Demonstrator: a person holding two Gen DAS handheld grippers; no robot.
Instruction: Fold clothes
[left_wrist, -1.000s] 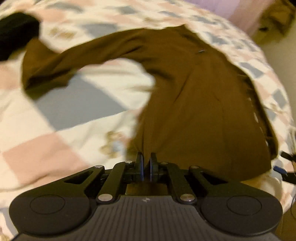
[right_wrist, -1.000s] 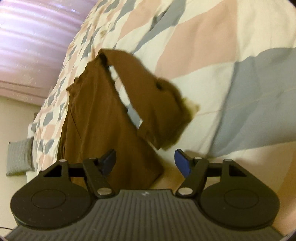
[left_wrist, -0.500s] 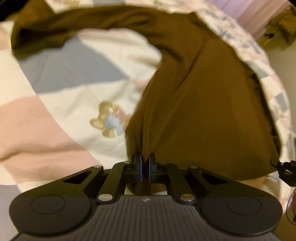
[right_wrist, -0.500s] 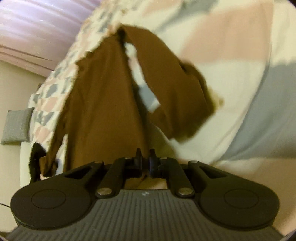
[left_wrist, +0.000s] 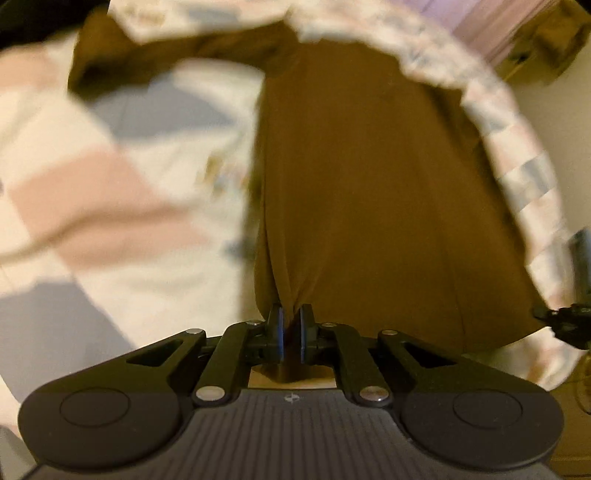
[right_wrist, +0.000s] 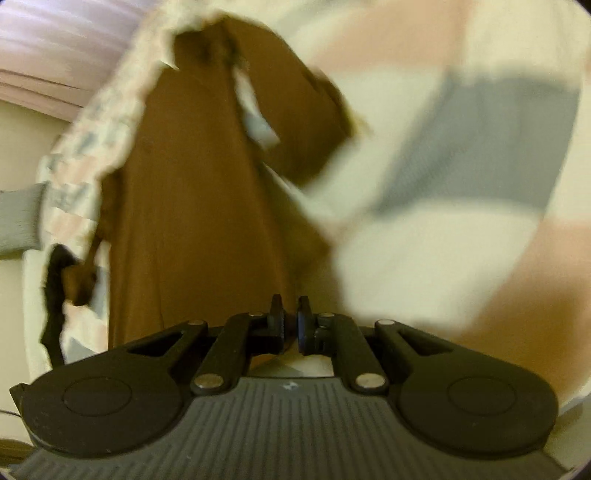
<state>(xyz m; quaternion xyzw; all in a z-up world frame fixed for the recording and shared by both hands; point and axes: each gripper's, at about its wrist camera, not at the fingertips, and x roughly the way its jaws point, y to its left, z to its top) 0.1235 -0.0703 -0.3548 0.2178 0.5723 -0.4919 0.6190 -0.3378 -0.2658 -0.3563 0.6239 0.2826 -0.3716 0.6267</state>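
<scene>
On the patchwork quilt (left_wrist: 110, 192), both claws pinch the brown shirt's (left_wrist: 369, 184) near hem, left claw (left_wrist: 290, 325) easing open, right claw (right_wrist: 290, 317) tight.

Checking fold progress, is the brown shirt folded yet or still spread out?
Still spread. The brown shirt lies mostly flat on the quilt, one sleeve out sideways; each tool grips a bottom corner.

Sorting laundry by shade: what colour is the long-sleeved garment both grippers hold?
Plain dark brown long-sleeved garment, no pattern; clearest in the left wrist view.
</scene>
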